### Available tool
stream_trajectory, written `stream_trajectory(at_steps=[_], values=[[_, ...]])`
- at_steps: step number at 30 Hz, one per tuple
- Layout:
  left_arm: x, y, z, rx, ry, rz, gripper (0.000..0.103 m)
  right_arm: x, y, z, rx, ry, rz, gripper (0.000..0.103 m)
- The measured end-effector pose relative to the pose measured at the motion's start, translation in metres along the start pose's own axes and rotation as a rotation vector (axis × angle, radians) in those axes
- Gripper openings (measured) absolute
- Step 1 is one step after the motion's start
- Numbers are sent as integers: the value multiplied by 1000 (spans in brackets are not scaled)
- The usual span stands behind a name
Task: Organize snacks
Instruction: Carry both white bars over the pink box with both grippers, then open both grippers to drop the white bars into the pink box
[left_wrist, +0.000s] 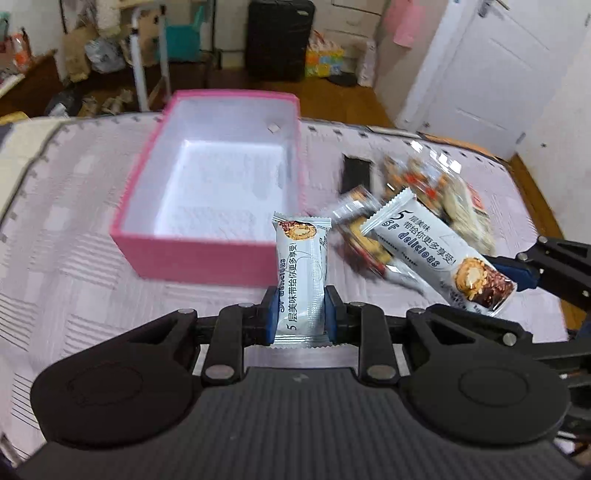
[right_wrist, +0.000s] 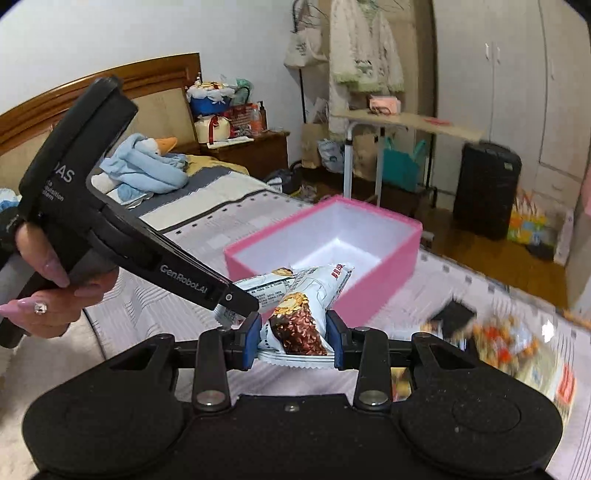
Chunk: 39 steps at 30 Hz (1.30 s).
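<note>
Left gripper (left_wrist: 300, 317) clamps one bar (left_wrist: 301, 273); right gripper (right_wrist: 293, 341) clamps another bar (right_wrist: 301, 317). Wrappers appear light, slick, crushable: grip mid-body, moderate force.

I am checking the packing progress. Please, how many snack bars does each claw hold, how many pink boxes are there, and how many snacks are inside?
Snack bar in left claw: 1
Snack bar in right claw: 1
Pink box: 1
Snacks inside the box: 0
Total: 3
</note>
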<state>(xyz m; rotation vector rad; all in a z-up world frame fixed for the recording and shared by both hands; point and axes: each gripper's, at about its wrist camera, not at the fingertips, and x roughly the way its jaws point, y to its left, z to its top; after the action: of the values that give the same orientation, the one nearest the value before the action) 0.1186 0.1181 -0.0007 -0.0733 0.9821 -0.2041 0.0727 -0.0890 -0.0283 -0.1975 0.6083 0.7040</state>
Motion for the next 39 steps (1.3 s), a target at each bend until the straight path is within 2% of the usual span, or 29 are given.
stream_trajectory(at_steps=[4, 9, 14, 19, 25, 32, 35, 38, 39], values=[[8, 12, 36, -5, -1, 33, 24, 30, -6, 27, -48, -16, -8, 42], [35, 22, 84, -9, -44, 70, 24, 79, -35, 51, -8, -25, 6, 42], [87, 49, 116, -107, -91, 67, 24, 137, -63, 68, 9, -32, 14, 42], [143, 81, 128, -227, -39, 72, 24, 188, -76, 74, -45, 12, 17, 42], [200, 115, 133, -345, 55, 69, 24, 246, -76, 72, -129, 123, -18, 42], [229, 123, 134, -376, 114, 83, 25, 277, -71, 68, -188, 203, -6, 43], [239, 125, 133, -387, 135, 88, 28, 285, -69, 68, -198, 244, -5, 46], [235, 122, 132, -342, 133, 142, 41, 280, -68, 67, -193, 254, -26, 56], [230, 120, 131, -320, 118, 163, 44, 274, -68, 67, -181, 246, -23, 57]])
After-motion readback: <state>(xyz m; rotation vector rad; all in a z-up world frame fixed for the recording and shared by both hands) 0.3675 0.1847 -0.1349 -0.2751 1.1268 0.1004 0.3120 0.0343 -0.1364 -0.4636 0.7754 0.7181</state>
